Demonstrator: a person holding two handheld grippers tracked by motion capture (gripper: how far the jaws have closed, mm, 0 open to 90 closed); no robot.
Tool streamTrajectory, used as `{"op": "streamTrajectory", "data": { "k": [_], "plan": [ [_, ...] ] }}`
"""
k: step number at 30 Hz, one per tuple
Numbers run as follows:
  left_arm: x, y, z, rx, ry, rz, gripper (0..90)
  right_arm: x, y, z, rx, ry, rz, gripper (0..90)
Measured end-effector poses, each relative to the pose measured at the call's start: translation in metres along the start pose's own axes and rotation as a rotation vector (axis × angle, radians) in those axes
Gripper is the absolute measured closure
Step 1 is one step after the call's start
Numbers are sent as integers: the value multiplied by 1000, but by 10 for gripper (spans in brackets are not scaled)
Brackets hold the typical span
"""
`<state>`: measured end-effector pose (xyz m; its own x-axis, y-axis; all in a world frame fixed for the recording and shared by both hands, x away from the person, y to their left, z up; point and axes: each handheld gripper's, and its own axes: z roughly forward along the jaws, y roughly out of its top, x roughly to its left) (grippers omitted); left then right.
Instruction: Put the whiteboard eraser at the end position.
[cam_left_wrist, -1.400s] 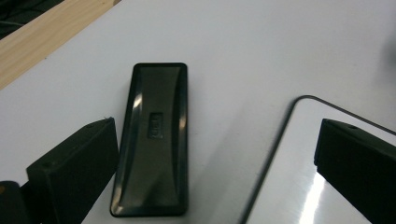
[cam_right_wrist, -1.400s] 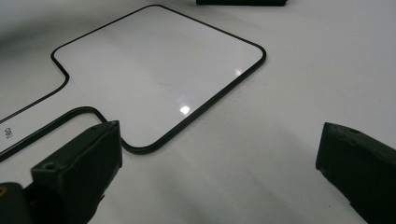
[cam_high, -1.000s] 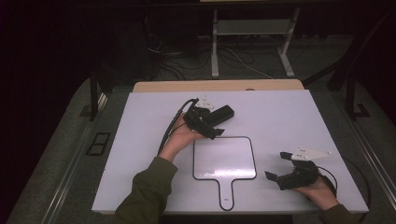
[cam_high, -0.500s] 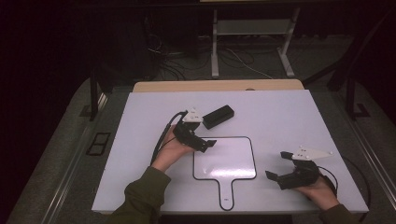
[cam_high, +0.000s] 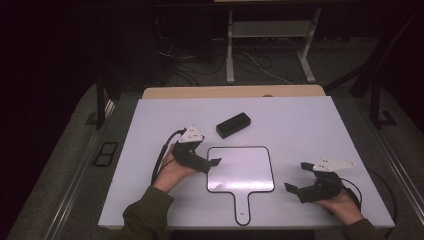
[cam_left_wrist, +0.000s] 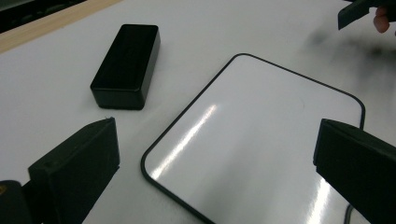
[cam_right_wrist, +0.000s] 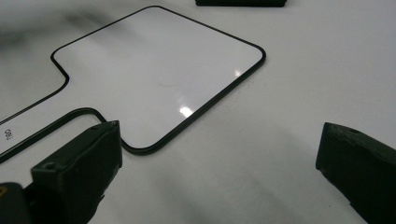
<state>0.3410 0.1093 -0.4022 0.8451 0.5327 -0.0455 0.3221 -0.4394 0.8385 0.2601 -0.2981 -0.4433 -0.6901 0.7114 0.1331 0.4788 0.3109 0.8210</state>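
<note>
A black rectangular block (cam_high: 233, 124) (cam_left_wrist: 125, 65) lies flat on the white table, just beyond the far left corner of a white paddle-shaped board (cam_high: 240, 170) (cam_left_wrist: 261, 135) (cam_right_wrist: 154, 70) with a thin black rim and a short handle pointing toward me. My left gripper (cam_high: 207, 162) (cam_left_wrist: 217, 130) is open at the board's left edge, nothing between its jaws, with the block a short way ahead. My right gripper (cam_high: 297, 176) (cam_right_wrist: 219, 130) is open to the right of the board, empty, aimed at the board's near right corner.
The white tabletop (cam_high: 310, 125) has a wooden strip (cam_high: 235, 91) along its far edge. Beyond it are a metal stand (cam_high: 267, 45) and loose cables (cam_high: 190, 60) on the dark floor. The right gripper's jaw (cam_left_wrist: 355, 11) shows at the top right of the left gripper view.
My left gripper has drawn back from the black block toward me, and now sits at the board's left edge. The block stays where it was left. The right gripper has not moved.
</note>
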Motion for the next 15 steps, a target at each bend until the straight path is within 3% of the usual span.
{"op": "streamTrajectory", "data": {
  "k": [10,15],
  "plan": [
    [-7,-24,-26,-27,15,-19,0,0,0,1,3,-2,-1,0],
    [-11,-36,-33,-18,23,-43,0,0,0,1,7,-4,1,0]
  ]
}}
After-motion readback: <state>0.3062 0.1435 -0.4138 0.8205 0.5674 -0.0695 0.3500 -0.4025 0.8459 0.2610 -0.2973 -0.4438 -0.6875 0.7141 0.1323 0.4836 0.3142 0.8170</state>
